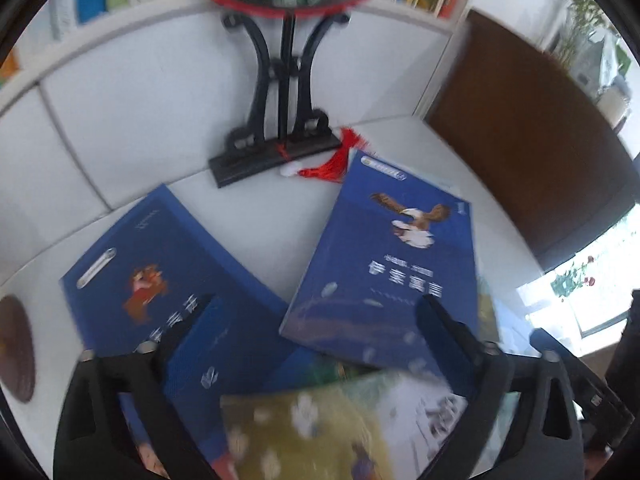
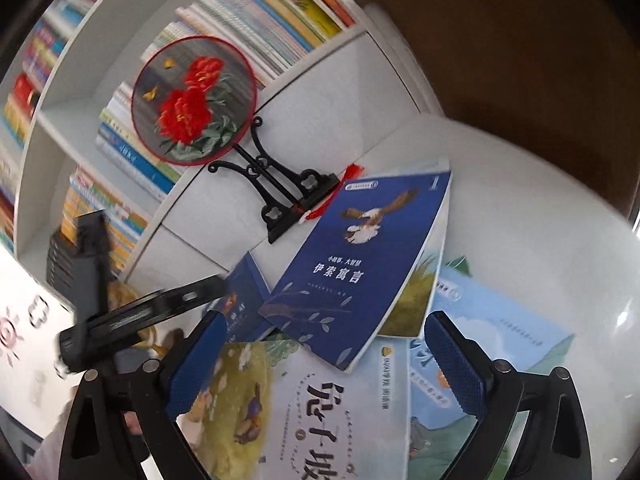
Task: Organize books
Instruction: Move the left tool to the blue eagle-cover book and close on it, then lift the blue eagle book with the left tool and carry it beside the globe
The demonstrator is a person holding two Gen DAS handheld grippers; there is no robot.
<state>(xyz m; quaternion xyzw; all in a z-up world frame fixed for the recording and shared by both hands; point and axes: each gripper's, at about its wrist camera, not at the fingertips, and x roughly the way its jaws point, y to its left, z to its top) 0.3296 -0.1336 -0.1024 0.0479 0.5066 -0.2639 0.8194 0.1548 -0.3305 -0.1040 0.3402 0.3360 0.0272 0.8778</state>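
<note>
Books: you have a loose, overlapping heap on the white tabletop (image 2: 520,208), in front of the black fan stand (image 2: 280,196).
Eagle book: the dark blue paperback with a flying eagle (image 2: 360,264) lies on top of the heap, its long axis slanting from near the stand down toward you.
Left gripper (image 1: 316,316): your jaws stand apart, nothing between the pads; the eagle book lies just ahead, to the right.
Right gripper (image 2: 324,334): your jaws stand apart over the pale picture book with a yellow-green meadow cover (image 2: 280,400), touching nothing.
Nearer hand: probably your right; the eagle book's lower corner sits between its fingers.
</note>
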